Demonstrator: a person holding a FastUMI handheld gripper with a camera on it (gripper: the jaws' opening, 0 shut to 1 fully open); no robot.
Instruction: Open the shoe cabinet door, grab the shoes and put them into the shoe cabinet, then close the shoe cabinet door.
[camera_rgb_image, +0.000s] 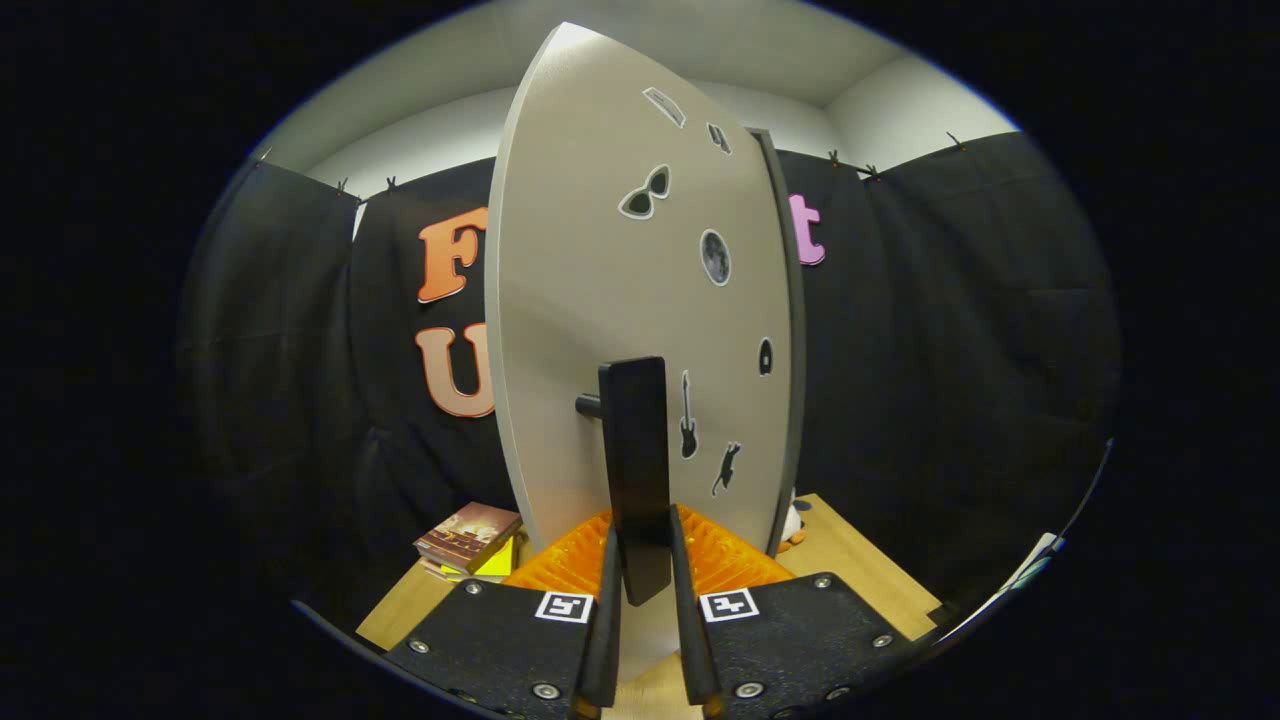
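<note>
Books (470, 540) lay in a short stack farthest left, on the wooden table (860, 565), with a yellow one under a dark-covered one, close to the black cloth wall (290, 340). Next to them rose the shoe cabinet door (590, 300), a tall pale panel seen nearly edge-on and swung out toward the camera, its face dotted with small stickers: a pair of sunglasses, a moon, a guitar, a leaping cat among them. From the door stood a dark bar handle (634, 460) on a short peg, upright and just ahead of the camera. The gripper (640, 545) had its two fingers close together, one on each side of the handle's lower end, and both seemed to press against it, so the tongs were nearly closed around the bar. Ribbed orange pads showed on either side of the handle just beyond the fingertips. Right of the door its dark edge ran up, and at its foot a small white and orange object (793, 525) peeked out on the table, too hidden to identify. No part of the cabinet's inside could be made out.
</note>
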